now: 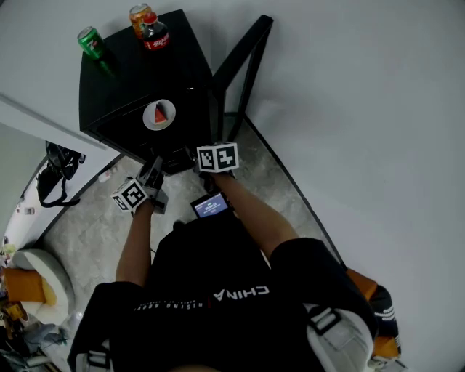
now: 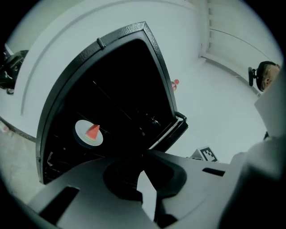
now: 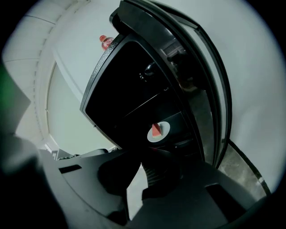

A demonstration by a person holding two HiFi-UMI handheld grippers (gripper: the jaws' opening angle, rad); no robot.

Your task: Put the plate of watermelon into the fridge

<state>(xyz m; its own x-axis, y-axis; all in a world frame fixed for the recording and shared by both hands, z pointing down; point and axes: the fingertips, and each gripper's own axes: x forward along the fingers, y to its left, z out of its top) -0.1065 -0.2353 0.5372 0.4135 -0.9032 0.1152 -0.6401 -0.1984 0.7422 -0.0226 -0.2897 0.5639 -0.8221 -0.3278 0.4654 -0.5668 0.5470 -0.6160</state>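
A small white plate with a red watermelon wedge [image 1: 159, 115] sits on a shelf inside the open black fridge [image 1: 131, 69]. It also shows in the left gripper view as the plate [image 2: 88, 133] and in the right gripper view as the plate [image 3: 158, 131]. The fridge door [image 1: 243, 65] stands swung out to the right. My left gripper [image 1: 155, 166] hovers in front of the fridge's lower edge, jaws shut and empty [image 2: 143, 154]. My right gripper [image 1: 196, 163] is beside it, a little closer to the door, its jaws [image 3: 142, 157] together with nothing between them. Both are well short of the plate.
On the fridge top stand a green can [image 1: 90, 40], an orange can [image 1: 139, 14] and a cola bottle [image 1: 154, 33]. A black bag [image 1: 54, 174] lies on the marbled floor at left, with a white round seat [image 1: 36, 280] nearer. White walls flank the fridge.
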